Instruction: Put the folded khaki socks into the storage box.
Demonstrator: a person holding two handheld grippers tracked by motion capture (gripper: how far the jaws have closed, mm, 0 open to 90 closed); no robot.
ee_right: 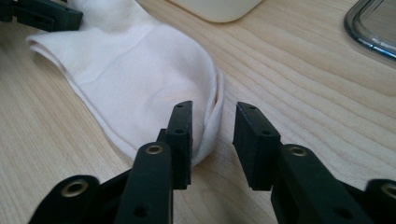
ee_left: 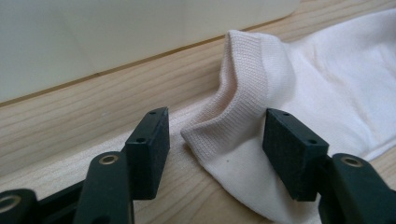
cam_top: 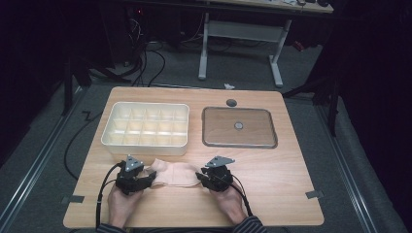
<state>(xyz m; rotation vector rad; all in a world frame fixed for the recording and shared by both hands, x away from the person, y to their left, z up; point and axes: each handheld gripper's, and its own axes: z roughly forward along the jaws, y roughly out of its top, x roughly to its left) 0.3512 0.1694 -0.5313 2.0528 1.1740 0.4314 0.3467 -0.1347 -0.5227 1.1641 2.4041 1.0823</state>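
Note:
A pale pink sock (cam_top: pixel 175 174) lies flat on the wooden table (cam_top: pixel 272 179), near its front edge and between the two grippers. My left gripper (cam_top: pixel 148 180) is at the sock's left end. Its jaws stand open around the raised ribbed cuff (ee_left: pixel 243 93), and the pads (ee_left: pixel 149 149) are not pressing on it. My right gripper (cam_top: pixel 200 177) is at the sock's right end. In the right gripper view the folded toe edge (ee_right: pixel 212 98) sits between the open jaws of the right gripper (ee_right: pixel 212 126). The left pad (ee_right: pixel 182 140) rests against the fabric and the other stands clear.
A cream compartment box (cam_top: pixel 145 103) stands just behind the sock at the left. A shallow clear tray (cam_top: pixel 239 144) with a small round knob lies at the back right. Bare wood stretches to the right of the right gripper. A desk frame and cables sit on the floor beyond.

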